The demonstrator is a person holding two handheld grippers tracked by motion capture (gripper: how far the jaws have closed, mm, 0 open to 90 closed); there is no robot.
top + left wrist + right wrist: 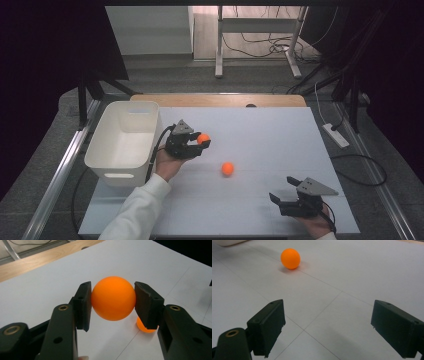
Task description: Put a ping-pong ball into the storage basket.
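Left tool (200,145): pinching orange ball (202,138), raised beside bin (125,142) | right tool (285,192): spread, low.

A grey carpeted floor (250,80) ran beyond the white surface (280,145), whose far edge showed a wooden strip (220,100). A metal-legged desk frame (260,40) stood farther back over tangled cables (280,47). A white power strip (336,135) lay on the floor. Both sides were dark.
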